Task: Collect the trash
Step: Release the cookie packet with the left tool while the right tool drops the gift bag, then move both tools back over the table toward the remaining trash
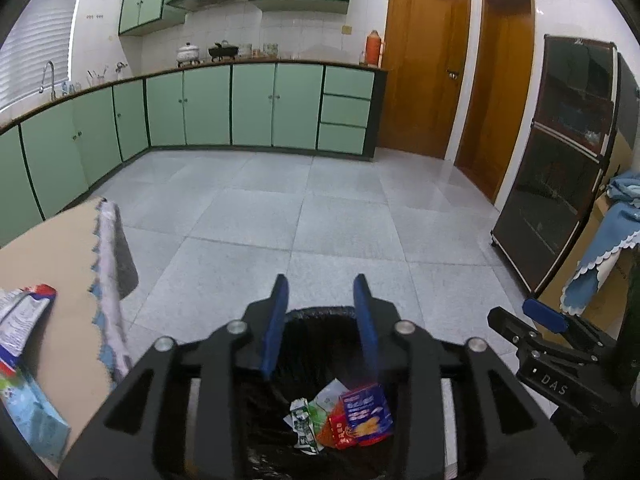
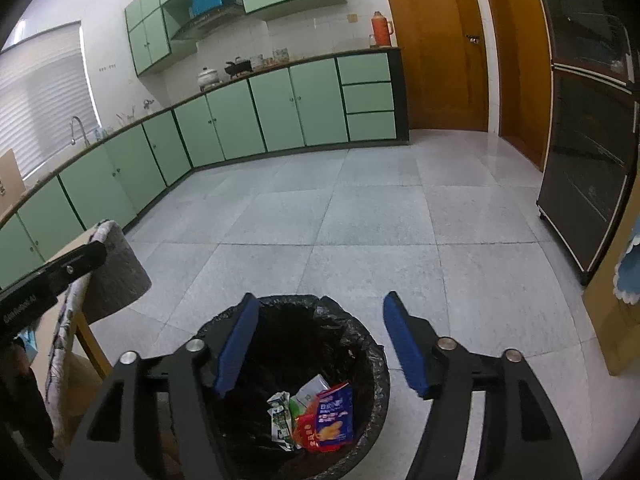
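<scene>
Both grippers hang over the round bin lined with a black plastic bag point(image 2: 372, 364). The left gripper point(image 1: 322, 320) stands part open and empty, the right gripper point(image 2: 320, 344) wider, also empty. Crumpled colourful wrappers point(image 2: 316, 420) lie inside the bin.

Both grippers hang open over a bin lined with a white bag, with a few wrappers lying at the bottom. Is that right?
Not quite: the bag lining the bin is black, not white, as the right wrist view shows. The rest holds: left gripper and right gripper hang open above it, wrappers at the bottom.
</scene>
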`<state>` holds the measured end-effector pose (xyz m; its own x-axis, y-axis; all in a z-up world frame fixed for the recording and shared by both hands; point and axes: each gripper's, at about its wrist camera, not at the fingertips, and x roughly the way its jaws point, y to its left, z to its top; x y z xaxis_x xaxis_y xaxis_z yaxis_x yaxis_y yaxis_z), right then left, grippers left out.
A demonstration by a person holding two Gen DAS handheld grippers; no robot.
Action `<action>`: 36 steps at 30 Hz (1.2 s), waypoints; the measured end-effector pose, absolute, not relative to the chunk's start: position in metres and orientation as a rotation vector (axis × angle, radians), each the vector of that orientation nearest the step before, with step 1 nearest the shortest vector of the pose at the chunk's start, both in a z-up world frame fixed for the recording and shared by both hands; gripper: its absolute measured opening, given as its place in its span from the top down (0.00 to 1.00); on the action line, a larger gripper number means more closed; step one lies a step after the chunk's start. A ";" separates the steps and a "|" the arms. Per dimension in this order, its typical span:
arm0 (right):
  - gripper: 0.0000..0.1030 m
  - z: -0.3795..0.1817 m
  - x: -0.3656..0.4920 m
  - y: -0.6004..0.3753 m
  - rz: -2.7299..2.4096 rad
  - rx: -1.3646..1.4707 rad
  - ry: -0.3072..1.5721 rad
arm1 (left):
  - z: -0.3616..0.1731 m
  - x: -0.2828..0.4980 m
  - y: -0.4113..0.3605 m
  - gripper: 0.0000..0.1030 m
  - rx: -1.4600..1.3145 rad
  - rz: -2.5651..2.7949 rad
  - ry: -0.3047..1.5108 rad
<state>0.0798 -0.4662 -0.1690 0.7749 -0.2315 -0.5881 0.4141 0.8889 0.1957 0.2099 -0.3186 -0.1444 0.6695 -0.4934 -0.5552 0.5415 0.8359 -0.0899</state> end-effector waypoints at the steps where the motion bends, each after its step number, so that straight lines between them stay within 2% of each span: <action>1: 0.31 -0.165 0.078 -0.463 -0.358 0.319 0.579 | -0.141 0.208 -0.314 0.62 0.083 -0.580 0.593; 5: 0.11 -0.148 0.072 -0.447 -0.363 0.293 0.546 | -0.123 0.195 -0.283 0.51 0.064 -0.558 0.552; 7: 0.06 -0.140 0.065 -0.436 -0.354 0.285 0.520 | -0.115 0.187 -0.265 0.43 0.065 -0.539 0.524; 20: 0.06 -0.094 0.084 -0.324 -0.108 0.230 0.436 | -0.090 0.150 -0.123 0.38 0.052 -0.260 0.448; 27: 0.06 -0.093 0.107 -0.249 0.006 0.155 0.440 | -0.087 0.143 -0.056 0.36 0.025 -0.107 0.460; 36: 0.06 -0.107 0.129 -0.178 0.133 0.091 0.486 | -0.109 0.128 0.029 0.32 0.020 0.084 0.533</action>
